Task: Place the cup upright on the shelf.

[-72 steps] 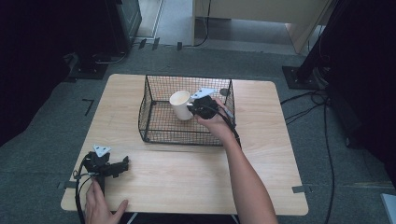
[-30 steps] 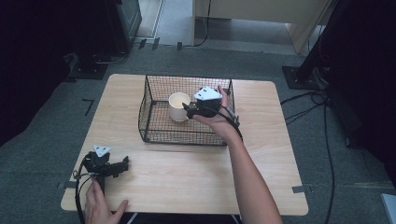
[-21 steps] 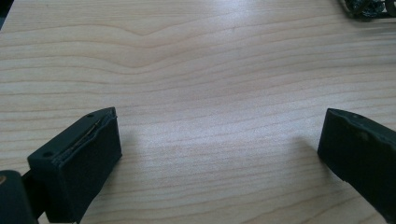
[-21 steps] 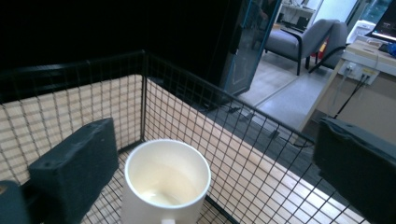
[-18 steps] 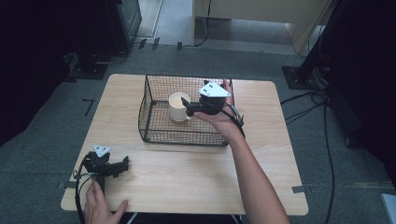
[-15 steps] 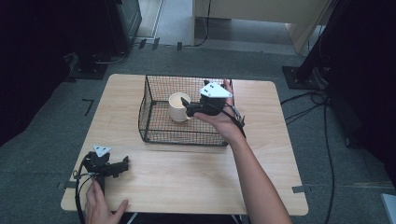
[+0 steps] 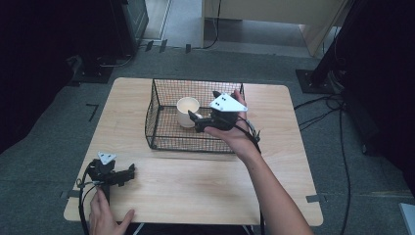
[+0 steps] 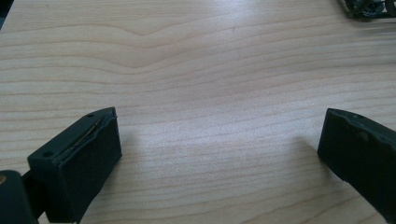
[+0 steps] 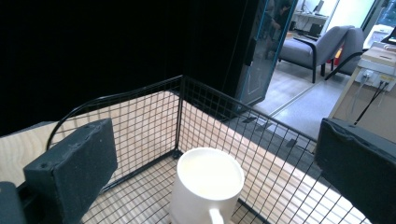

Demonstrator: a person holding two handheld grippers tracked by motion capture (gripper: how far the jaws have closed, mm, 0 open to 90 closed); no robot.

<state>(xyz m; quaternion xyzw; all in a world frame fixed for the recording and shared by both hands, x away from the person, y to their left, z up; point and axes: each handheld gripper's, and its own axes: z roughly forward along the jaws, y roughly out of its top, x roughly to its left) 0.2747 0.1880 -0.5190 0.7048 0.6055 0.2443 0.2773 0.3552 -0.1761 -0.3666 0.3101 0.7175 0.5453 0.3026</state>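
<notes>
A white mug (image 7: 187,110) stands upright inside the black wire basket (image 7: 151,115) at the middle back of the table. My right gripper (image 7: 194,119) hovers over the basket's right half, just right of the mug, with its jaws pointing at it. In the right gripper view the mug (image 9: 205,186) sits low between the wide-apart jaws of the right gripper (image 9: 219,140), handle toward me, untouched. My left gripper (image 7: 128,171) rests on the table near the front left corner. In the left gripper view the left gripper (image 8: 219,135) is open over bare wood.
The wooden table (image 7: 195,181) has free room in front of the basket and on both sides. The basket's wire walls (image 9: 182,116) rise around the mug. Cables (image 7: 85,196) trail off the front left edge. Dark stands and equipment surround the table on the floor.
My right gripper has drawn back a little to the right and tilted up, away from the mug, which stays standing in the basket. The left gripper has not moved.
</notes>
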